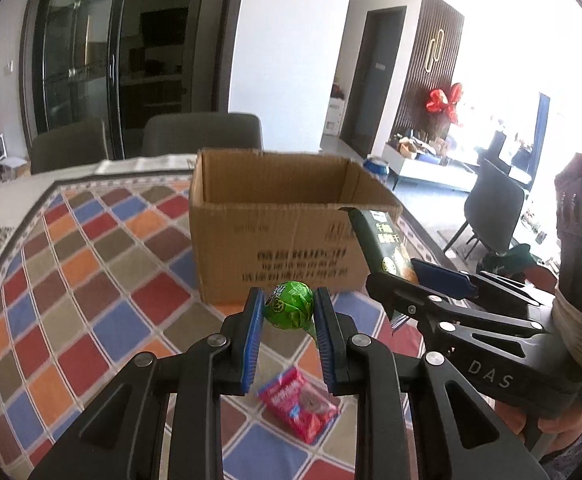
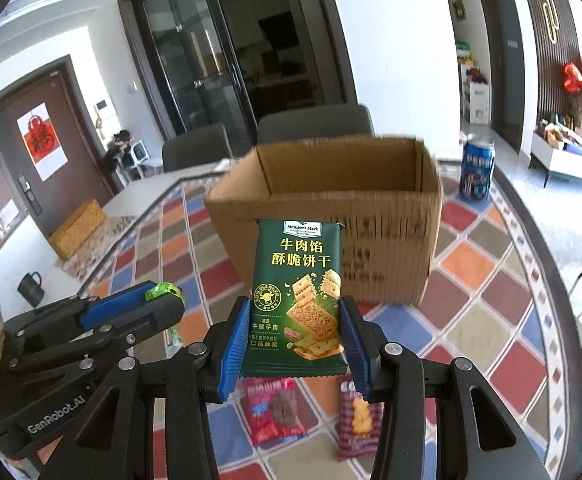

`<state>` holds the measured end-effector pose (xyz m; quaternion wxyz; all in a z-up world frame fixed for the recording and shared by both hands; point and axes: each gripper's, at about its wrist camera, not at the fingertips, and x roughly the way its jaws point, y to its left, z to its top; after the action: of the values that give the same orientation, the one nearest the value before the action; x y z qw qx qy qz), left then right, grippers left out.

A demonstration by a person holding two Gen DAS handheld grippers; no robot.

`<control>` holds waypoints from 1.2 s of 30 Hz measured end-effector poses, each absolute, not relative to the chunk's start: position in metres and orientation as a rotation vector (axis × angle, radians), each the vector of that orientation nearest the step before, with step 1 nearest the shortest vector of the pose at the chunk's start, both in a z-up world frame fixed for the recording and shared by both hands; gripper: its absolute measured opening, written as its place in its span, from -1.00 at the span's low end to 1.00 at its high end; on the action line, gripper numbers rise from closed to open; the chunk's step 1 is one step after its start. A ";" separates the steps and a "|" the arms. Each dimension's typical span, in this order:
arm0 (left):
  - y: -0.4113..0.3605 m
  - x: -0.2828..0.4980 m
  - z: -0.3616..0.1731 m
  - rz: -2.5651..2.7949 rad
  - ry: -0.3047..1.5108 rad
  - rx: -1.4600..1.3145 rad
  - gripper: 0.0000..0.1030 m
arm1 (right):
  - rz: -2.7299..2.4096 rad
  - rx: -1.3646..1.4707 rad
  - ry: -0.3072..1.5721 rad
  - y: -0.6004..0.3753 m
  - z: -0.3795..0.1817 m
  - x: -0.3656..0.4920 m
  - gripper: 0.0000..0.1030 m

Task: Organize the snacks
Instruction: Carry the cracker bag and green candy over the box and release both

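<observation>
Snacks are hanging in both tools above the checked desk. The left tool is pinching a round green lollipop. The right tool is squeezing a flat green cracker packet, standing upright. The open brown cardboard box is sitting just ahead of both, nearer the right tool.

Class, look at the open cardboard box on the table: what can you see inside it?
Only bare inner walls of the cardboard box show near its rim. Its floor is hidden by the front wall, so any snacks inside cannot be seen.
</observation>
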<state>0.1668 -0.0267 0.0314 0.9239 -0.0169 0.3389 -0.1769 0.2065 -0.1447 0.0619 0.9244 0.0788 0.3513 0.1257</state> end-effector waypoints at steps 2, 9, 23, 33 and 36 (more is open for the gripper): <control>-0.026 0.172 0.037 -0.356 0.683 -0.034 -0.50 | 0.252 0.149 0.697 -0.144 0.071 0.210 -0.12; -0.027 0.192 0.055 -0.334 0.642 -0.021 -0.50 | 0.229 0.115 0.629 -0.141 0.097 0.223 -0.12; -0.035 0.243 0.083 -0.325 0.597 0.013 -0.50 | 0.193 0.074 0.572 -0.142 0.128 0.262 -0.12; -0.043 0.286 0.087 -0.316 0.611 0.036 -0.50 | 0.149 0.052 0.589 -0.150 0.134 0.303 -0.12; -0.044 0.299 0.086 -0.318 0.629 0.028 -0.50 | 0.135 0.040 0.598 -0.151 0.134 0.314 -0.12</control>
<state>0.2994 -0.0444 0.0861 0.9385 0.0136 0.3078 -0.1558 0.3142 -0.1512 0.1337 0.9532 0.0195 0.2943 0.0662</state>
